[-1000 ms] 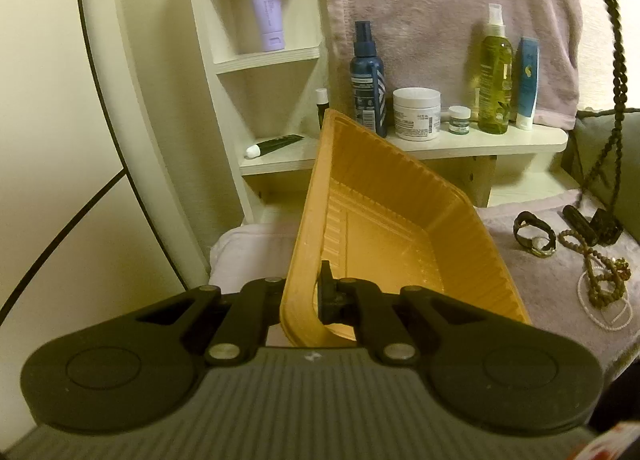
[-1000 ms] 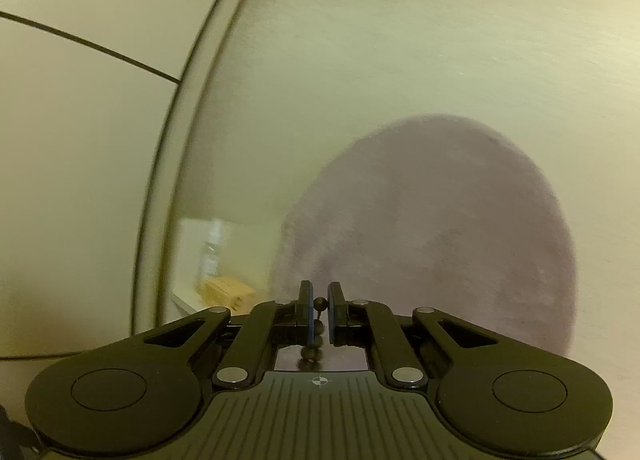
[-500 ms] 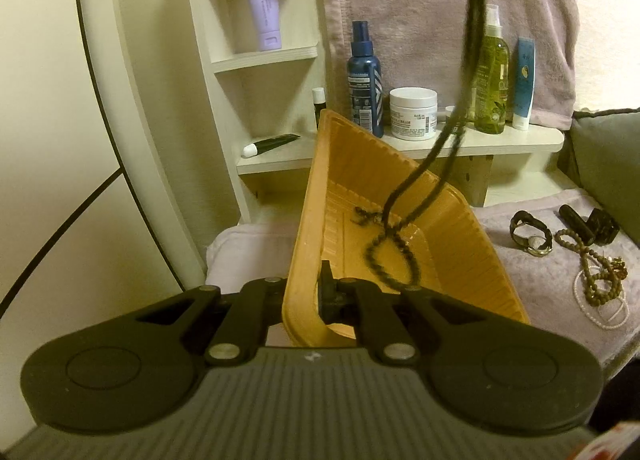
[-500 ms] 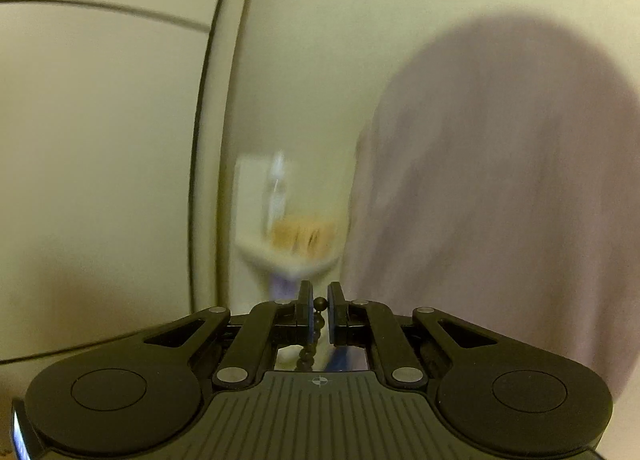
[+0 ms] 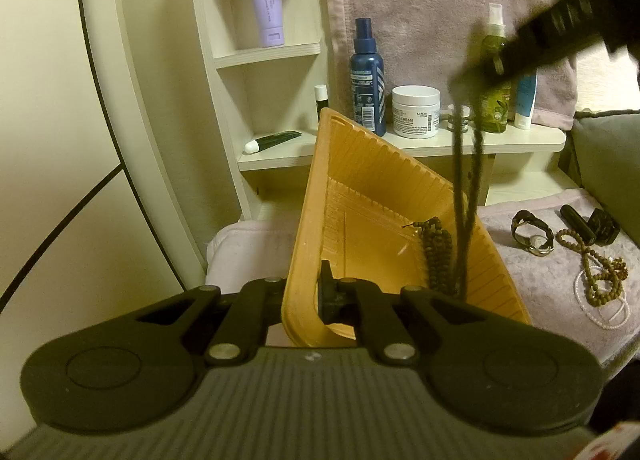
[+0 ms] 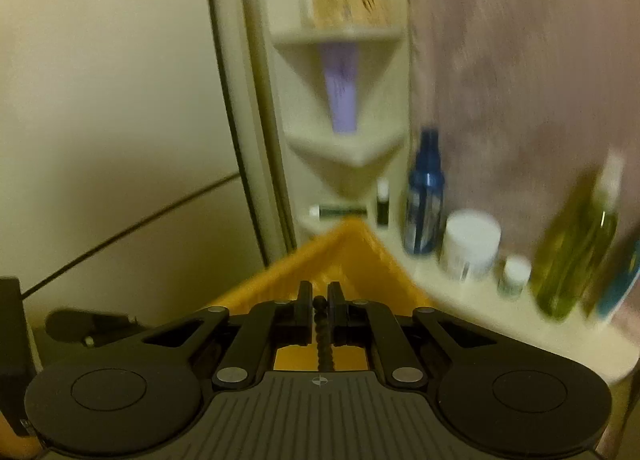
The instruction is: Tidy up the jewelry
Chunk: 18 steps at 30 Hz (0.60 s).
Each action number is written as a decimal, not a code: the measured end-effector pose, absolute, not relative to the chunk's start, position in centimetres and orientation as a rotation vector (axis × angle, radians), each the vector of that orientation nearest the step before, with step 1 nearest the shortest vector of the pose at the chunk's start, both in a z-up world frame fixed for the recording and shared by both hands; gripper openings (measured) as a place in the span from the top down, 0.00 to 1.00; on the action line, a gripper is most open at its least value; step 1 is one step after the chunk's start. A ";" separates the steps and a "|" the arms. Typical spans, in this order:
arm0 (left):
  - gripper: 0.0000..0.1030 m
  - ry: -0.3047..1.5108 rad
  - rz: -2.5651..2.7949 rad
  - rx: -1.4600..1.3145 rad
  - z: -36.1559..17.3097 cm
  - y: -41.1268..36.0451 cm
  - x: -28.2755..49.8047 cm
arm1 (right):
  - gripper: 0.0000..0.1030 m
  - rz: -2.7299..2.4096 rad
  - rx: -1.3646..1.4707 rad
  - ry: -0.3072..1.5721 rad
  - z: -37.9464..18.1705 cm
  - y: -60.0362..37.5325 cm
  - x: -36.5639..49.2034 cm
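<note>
A cream corner shelf unit (image 5: pixel 256 56) stands ahead and above the fingertips, against a pale wall (image 5: pixel 44 60) crossed by a thin dark curved line. To the right of the fingers, a low white shelf (image 5: pixel 440 146) runs beneath a hanging mauve towel (image 5: pixel 420 0). A lilac cloth (image 5: pixel 560 292) covers the surface right of the fingers. A grey-green cushion (image 5: pixel 608 152) sits at the far right. The lighting is warm, dim and yellowish. The right wrist view is motion-blurred.
</note>
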<state>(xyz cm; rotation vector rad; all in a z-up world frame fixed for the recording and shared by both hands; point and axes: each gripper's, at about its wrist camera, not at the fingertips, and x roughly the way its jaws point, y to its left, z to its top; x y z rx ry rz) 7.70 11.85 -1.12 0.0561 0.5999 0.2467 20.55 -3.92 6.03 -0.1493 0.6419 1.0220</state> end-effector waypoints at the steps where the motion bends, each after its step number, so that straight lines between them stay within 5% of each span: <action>1: 0.95 0.600 0.247 0.056 -1.1 11.8 7.7 | 0.93 1.021 -0.137 0.658 5.5 -4.2 20.7; 4: 0.95 0.603 0.249 0.057 -1.2 11.9 7.7 | 0.91 1.007 -0.106 0.688 4.6 -5.2 21.1; 8: 0.95 0.604 0.250 0.054 -1.2 11.9 7.7 | 0.60 0.949 -0.064 0.649 4.8 -7.7 21.5; 18: 0.95 0.607 0.254 0.059 -1.1 11.8 7.8 | 0.59 0.580 0.024 0.622 0.8 -17.7 23.4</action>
